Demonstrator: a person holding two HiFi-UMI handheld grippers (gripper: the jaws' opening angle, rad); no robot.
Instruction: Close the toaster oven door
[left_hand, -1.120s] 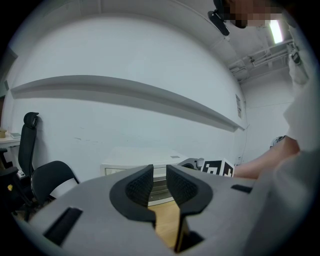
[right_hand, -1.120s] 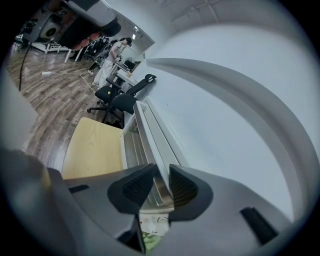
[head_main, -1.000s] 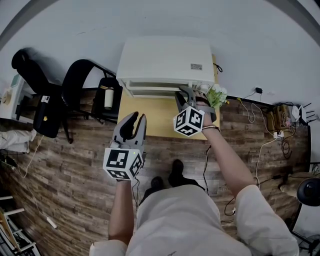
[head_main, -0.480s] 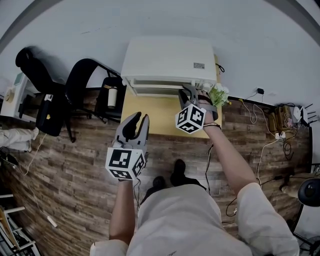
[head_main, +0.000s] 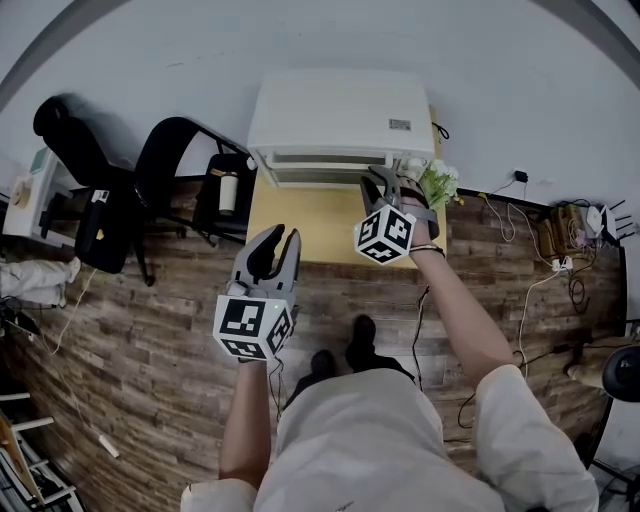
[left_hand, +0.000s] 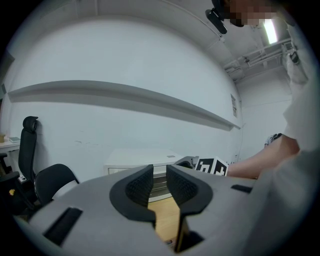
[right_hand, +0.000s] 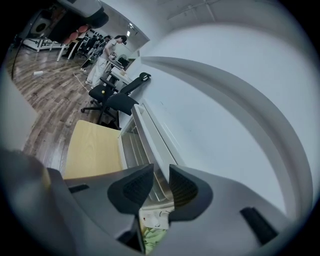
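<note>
The white toaster oven sits at the back of a yellow table. Its door front shows as a thin strip, about upright; whether it is fully shut I cannot tell. My right gripper is at the right end of that front, jaws a little apart with nothing between the pads. In the right gripper view the oven's front runs away just past the jaws. My left gripper hangs over the table's near edge, well short of the oven, open and empty.
A small potted plant stands at the table's right rear corner, right beside the right gripper. Two black office chairs stand left of the table. Cables lie on the wooden floor at the right. A white wall is behind the oven.
Seen from above, the door front is a narrower strip than a second ago, drawn in toward the oven body. The right gripper stays at its right end. The left gripper has drifted slightly.
</note>
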